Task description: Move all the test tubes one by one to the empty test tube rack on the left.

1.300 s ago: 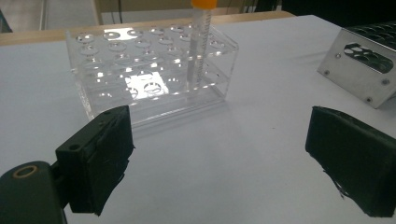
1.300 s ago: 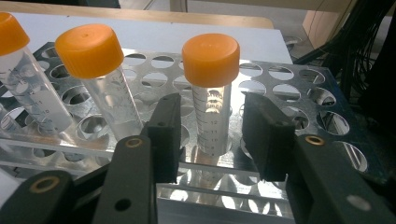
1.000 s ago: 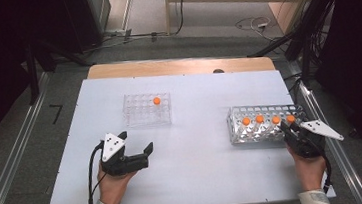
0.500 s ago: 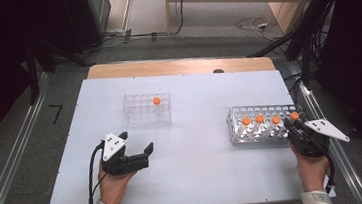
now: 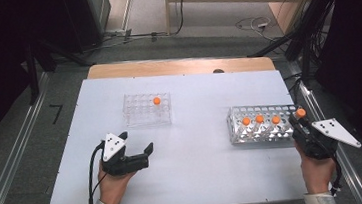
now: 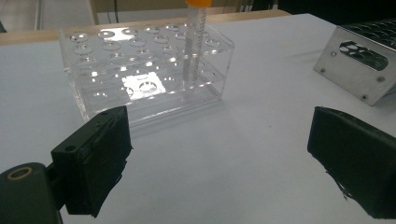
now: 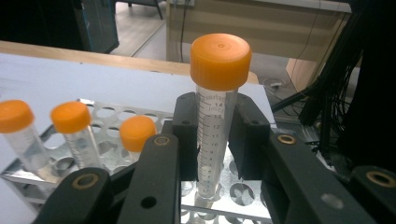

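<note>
White board (image 5: pixel 193 146) covers the table, with a strip of bare wood showing along its far edge; grey carpet, metal floor rails and dark cables surround it, and a pale wooden cabinet stands beyond. Landmark for everything is the perforated metal tube rack (image 5: pixel 264 126), sitting toward the right side of the board. Three clear plastic tubes with orange screw caps (image 5: pixel 259 119) stand upright in a row in its near holes. Well to the left of that rack, farther back on the board, sits a clear acrylic tube rack (image 5: pixel 147 109) holding one orange-capped tube (image 5: pixel 157 101) upright.

At the metal rack's right end, the right gripper (image 5: pixel 301 123) is clenched on a fourth clear graduated tube with an orange cap (image 7: pixel 218 112); in the right gripper view the black pads press on both sides of the tube just under its cap, the tube is upright, and its lower end hangs at the level of the rack's top holes. The right hand (image 5: pixel 318 169) comes in from the near edge, wrist roughly straight, gripper pointing away over the rack.

Far left of the metal rack, the left gripper (image 5: pixel 138 149) rests low near the board, jaws spread wide with nothing between them, aimed toward the acrylic rack; the left hand (image 5: pixel 111 181) holds it from behind
</note>
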Motion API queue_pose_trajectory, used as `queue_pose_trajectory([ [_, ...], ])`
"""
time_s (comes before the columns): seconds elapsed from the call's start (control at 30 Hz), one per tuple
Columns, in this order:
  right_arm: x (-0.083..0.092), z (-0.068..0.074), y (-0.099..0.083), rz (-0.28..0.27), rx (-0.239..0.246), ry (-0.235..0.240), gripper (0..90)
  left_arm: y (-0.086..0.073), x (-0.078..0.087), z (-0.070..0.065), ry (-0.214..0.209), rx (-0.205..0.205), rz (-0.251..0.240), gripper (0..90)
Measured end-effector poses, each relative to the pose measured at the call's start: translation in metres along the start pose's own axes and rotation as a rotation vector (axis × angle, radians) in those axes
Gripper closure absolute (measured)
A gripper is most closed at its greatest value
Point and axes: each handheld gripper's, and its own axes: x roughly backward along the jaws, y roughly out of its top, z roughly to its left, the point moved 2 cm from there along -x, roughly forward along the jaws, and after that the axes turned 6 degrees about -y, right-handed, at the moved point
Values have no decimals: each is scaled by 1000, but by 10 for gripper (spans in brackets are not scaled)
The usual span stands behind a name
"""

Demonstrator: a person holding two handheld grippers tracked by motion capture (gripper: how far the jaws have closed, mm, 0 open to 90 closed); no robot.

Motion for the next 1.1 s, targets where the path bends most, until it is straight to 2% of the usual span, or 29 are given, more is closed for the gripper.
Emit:
queue_pose_trajectory([
  [0.17,14,2,1,9,-2,28,714,0,1,0,7,0,-6,64],
  [0.27,23,3,-1,11,-19,64,715,1,1,0,8,-2,-9,65],
  [0.47,34,17,-6,16,-13,137,715,1,0,-3,1,-4,-11,65],
  [0.57,34,29,-9,31,-2,185,715,1,-1,-3,-1,-8,-8,65],
  [0.7,34,51,-12,44,37,253,715,0,-2,-3,-5,-4,-1,65],
  [0.9,30,81,-15,76,48,374,717,0,-1,-7,-14,-6,-8,68],
  [1.1,25,111,-19,97,95,439,717,2,0,-12,-28,-11,-18,71],
])
